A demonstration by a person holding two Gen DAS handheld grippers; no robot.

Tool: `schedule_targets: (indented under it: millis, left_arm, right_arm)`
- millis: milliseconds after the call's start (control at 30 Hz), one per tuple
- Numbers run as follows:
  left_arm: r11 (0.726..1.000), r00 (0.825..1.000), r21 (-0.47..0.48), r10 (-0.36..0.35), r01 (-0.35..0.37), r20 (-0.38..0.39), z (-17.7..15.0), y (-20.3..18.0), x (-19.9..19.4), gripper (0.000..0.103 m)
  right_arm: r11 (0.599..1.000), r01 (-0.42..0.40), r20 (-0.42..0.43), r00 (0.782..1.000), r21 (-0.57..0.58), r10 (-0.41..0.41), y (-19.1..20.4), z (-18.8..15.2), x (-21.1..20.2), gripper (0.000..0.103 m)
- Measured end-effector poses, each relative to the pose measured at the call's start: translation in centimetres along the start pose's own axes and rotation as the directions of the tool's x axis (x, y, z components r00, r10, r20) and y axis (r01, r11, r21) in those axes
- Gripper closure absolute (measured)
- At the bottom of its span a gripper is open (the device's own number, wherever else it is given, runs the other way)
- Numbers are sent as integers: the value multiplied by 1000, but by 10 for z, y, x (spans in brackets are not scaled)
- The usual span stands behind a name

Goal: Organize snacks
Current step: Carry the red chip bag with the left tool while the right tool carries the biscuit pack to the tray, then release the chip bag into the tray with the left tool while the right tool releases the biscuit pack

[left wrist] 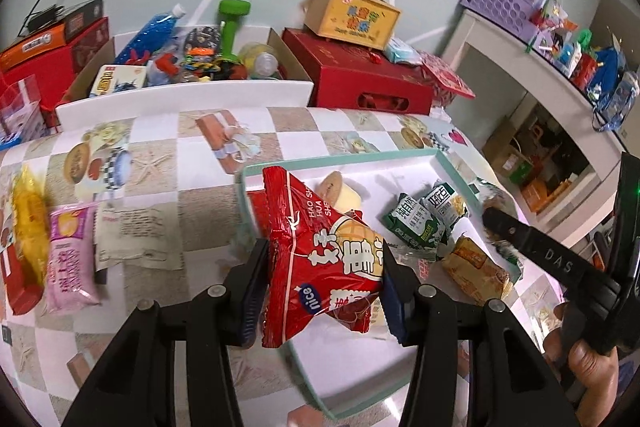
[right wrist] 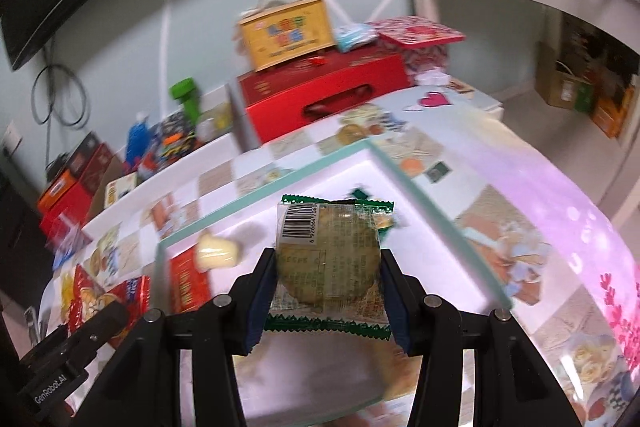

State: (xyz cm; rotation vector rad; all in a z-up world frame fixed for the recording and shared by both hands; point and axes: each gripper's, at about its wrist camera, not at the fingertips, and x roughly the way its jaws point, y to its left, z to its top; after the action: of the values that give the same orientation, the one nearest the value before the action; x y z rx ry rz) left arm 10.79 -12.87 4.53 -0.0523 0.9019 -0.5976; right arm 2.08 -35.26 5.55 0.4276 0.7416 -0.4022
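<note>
Crinkly red packet (left wrist: 324, 259) pinched in left claw (left wrist: 320, 291) — round cellophane-wrapped biscuit (right wrist: 328, 259) in right claw (right wrist: 326, 291).

"nice" on the red snack bag (left wrist: 324, 259), "DAS" and "GenRobot.AI" on gripper bodies.

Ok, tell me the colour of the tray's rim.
Mint green rim, clearest in the left wrist view.

Red snack bag (left wrist: 320, 259) with white lettering; green-edged biscuit packet (right wrist: 328, 259); mint-rimmed white tray (left wrist: 340, 157); checkered tablecloth (left wrist: 168, 155).
</note>
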Motion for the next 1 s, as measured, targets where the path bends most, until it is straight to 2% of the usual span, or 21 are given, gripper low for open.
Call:
schedule_targets:
  millis: [367,467,1000]
  left_arm:
    - [999,999,35,5,-4,-43,17,-16,39,51]
    - [999,998,39,4,-2,-56,20,-19,50,51]
    - [998,993,54,-12,18,-114,13,-33,78,49]
  right_arm:
    - [996,47,24,999,82,-49,-46,9,23,50]
    - [994,67,6,998,84,-68,-51,8,33,50]
    - [995,45,-107,994,84,-36,-49,-5,61,50]
